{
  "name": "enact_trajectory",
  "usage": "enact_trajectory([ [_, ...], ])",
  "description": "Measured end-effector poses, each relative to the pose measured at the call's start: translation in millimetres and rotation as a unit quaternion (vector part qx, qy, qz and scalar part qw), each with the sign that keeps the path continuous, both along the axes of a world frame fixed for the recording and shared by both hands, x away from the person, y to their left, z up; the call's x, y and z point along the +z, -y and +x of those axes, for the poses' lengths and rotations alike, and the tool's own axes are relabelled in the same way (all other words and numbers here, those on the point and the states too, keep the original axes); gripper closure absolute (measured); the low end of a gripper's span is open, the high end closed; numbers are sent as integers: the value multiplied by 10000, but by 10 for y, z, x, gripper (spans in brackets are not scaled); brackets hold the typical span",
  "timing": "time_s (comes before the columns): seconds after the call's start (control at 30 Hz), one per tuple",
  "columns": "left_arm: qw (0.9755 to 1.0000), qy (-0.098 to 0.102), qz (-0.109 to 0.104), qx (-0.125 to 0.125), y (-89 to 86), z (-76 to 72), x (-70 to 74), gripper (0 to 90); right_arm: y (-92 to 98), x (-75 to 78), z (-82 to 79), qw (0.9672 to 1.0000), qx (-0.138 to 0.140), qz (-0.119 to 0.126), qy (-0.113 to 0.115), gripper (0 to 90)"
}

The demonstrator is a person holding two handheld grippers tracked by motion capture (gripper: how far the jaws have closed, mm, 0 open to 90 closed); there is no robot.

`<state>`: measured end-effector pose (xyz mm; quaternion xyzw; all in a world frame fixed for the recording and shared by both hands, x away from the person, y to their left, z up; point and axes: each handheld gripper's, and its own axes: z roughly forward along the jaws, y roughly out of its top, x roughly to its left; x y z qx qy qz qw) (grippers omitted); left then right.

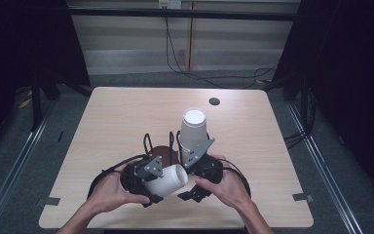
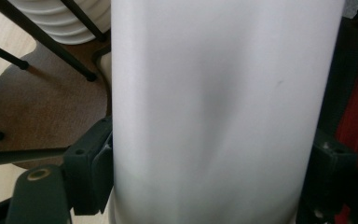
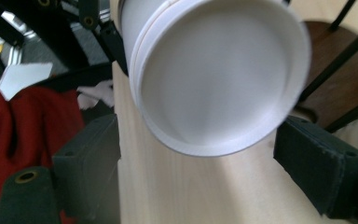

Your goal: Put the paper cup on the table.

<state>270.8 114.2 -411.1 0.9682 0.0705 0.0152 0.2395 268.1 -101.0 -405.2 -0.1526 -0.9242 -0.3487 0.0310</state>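
Observation:
A white paper cup (image 1: 168, 180) lies on its side above the table's near edge, with my left gripper (image 1: 152, 181) shut on its wall. In the left gripper view the cup (image 2: 214, 112) stands between both pads (image 2: 91, 168), which press on it. My right gripper (image 1: 187, 184) faces the cup's bottom end. In the right gripper view the round base (image 3: 219, 74) sits between the spread pads (image 3: 88, 158) without touching them; a double rim suggests two nested cups. A stack of upturned white cups (image 1: 194, 127) stands in a black wire holder just behind.
The holder has a round brown wooden base (image 1: 163, 151) and thin black rods. The light wooden table (image 1: 126, 117) has a small dark hole (image 1: 214, 101) at the back right. Red cloth (image 3: 28, 130) lies at the person's side of the table. Cables trail on the floor behind.

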Motion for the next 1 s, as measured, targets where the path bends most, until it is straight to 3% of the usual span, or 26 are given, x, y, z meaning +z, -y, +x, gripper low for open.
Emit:
enact_trajectory([
  [0.17, 9999, 24, 156, -31, 15, -29, -28, 195, -43, -45, -13, 9997, 58, -192, -130, 147],
  [0.37, 9994, 59, 329, -131, 38, -67, -54, 195, -73, -87, -6, 9993, 137, -260, -244, 155],
  [0.63, 9988, 118, 412, -233, 116, -132, -63, 195, -116, -102, -16, 9989, 163, -291, -328, 172],
  [1.0, 9988, 66, 345, -341, 141, -172, -52, 194, -178, -114, -39, 9985, 265, -249, -408, 204],
])
